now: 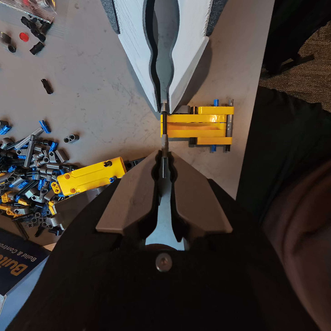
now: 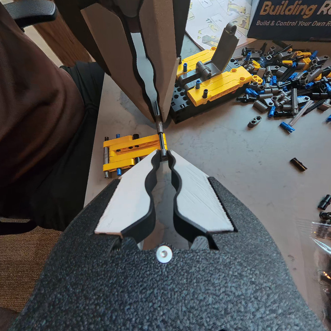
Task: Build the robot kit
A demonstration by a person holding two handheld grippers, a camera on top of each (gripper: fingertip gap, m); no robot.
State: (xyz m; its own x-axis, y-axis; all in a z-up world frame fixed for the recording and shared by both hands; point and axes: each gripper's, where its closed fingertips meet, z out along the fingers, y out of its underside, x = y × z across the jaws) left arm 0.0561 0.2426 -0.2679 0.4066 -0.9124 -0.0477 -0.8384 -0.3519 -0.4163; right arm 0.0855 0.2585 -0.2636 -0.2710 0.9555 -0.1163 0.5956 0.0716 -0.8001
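Note:
A black axle [image 1: 164,123] runs through the end of a yellow beam assembly [image 1: 195,125] that lies flat near the table edge. My left gripper [image 1: 164,152], with brown fingers, is shut on the near end of the axle, just behind a light grey sleeve [image 1: 164,141]. My right gripper [image 1: 164,109], with white fingers, faces it and is shut on a grey bush [image 1: 164,107] at the far end. In the right wrist view the right gripper [image 2: 163,154] pinches the bush [image 2: 163,153], the axle [image 2: 162,139] crosses the yellow assembly [image 2: 125,146], and the left gripper [image 2: 158,120] comes from above.
A pile of grey, blue, black and yellow parts [image 1: 26,170] lies left, beside a yellow-and-black block [image 2: 215,86] with a grey bracket. A dark blue box [image 2: 290,18], a manual [image 2: 215,23], a plastic bag [image 1: 35,9], a loose black connector [image 2: 298,163]. The table edge [image 1: 250,143] borders a person's dark clothing. Some 4 cm of space lies between my two pairs of fingers.

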